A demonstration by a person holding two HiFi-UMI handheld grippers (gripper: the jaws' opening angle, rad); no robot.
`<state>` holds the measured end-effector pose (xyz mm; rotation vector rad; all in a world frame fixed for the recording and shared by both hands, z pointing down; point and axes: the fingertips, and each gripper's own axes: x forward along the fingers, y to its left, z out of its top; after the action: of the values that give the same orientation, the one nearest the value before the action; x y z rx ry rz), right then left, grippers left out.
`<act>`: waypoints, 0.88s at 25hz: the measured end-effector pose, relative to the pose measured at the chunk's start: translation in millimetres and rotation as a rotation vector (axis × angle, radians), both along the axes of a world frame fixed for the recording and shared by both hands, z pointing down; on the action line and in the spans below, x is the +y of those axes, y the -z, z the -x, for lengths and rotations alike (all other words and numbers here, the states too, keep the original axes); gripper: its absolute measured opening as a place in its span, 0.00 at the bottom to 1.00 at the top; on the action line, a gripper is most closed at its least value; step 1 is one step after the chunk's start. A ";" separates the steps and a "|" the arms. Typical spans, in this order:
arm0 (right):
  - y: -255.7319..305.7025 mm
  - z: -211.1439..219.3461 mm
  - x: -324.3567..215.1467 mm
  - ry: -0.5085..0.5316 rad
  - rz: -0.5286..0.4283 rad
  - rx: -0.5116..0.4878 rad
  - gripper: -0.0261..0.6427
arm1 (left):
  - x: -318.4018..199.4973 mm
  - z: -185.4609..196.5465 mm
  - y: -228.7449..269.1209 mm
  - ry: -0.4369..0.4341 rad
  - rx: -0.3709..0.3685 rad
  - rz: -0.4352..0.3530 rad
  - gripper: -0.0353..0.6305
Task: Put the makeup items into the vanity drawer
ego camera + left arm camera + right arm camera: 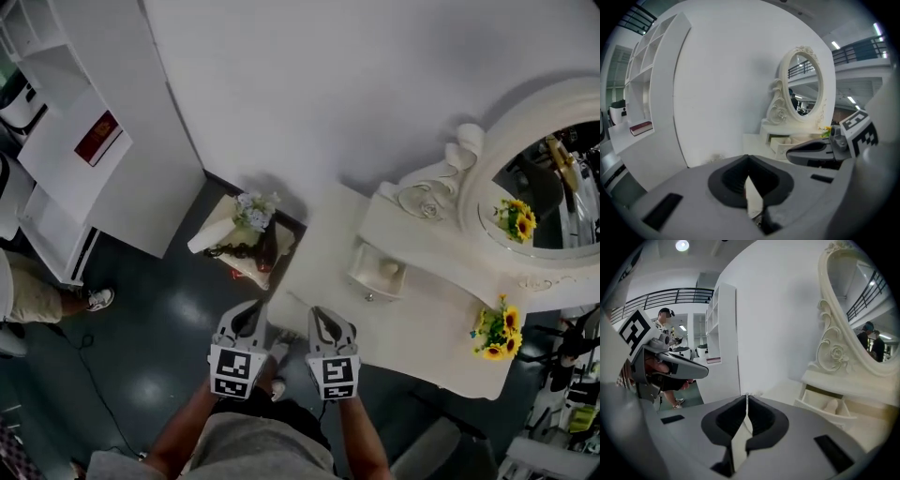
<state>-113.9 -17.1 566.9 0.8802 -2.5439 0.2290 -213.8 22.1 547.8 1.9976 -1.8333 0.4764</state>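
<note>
A tall white shelf (pixel 112 178) stands at the far left, and a red book (pixel 97 138) lies on one of its boards. Below it, on the dark floor, is another person's shoe (pixel 99 299). Next comes a small dark side table (pixel 291 231) with pale flowers (pixel 255 208) on it. Some other small things lie there too, but they are too small to name. The left gripper (pixel 247 307) is over the floor, just in front of this little table. Its fingers (pixel 729 180) are pressed together at the tips and hold nothing. The right gripper (pixel 320 314) is close beside it, at the near left corner of the white counter (pixel 412 333). Its fingers (pixel 761 420) are pressed together too, with nothing between them. Both grippers point toward the wall and tip down a little. Farther right, on the raised back part of the counter, the small vanity drawer (pixel 370 281) is pulled open. A pale round thing (pixel 387 270) lies inside it, but I cannot tell what it is. I cannot pick out any makeup items for sure. A bunch of sunflowers (pixel 497 335) stands at the near right corner of the counter. A big oval mirror (pixel 548 202) with a curly white frame stands along the back edge at the far right.
</note>
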 end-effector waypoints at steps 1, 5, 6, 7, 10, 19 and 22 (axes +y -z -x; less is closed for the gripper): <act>-7.3 3.4 -2.3 0.010 0.012 0.008 0.08 | -0.9 2.3 -6.6 0.007 0.006 0.011 0.05; -34.9 13.4 -8.2 0.058 0.042 0.050 0.08 | -0.7 8.0 -34.5 0.036 0.031 0.057 0.05; -41.1 15.1 -9.2 0.070 0.047 0.063 0.08 | -0.4 8.9 -40.2 0.042 0.036 0.067 0.05; -46.8 16.9 -9.8 0.082 0.053 0.076 0.08 | -0.2 10.0 -45.2 0.049 0.041 0.076 0.05; -62.5 22.5 -8.1 0.129 0.080 0.113 0.08 | 0.6 13.4 -55.5 0.065 0.051 0.096 0.05; -100.8 29.0 -6.6 0.220 0.180 0.221 0.35 | 0.0 17.7 -66.3 0.105 0.067 0.117 0.05; -107.1 27.7 -8.8 0.222 0.186 0.249 0.35 | 0.5 19.9 -69.4 0.116 0.069 0.123 0.05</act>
<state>-141.6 -26.0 674.0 0.5158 -2.3198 0.2637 -233.7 22.5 617.2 1.7938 -1.8205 0.4673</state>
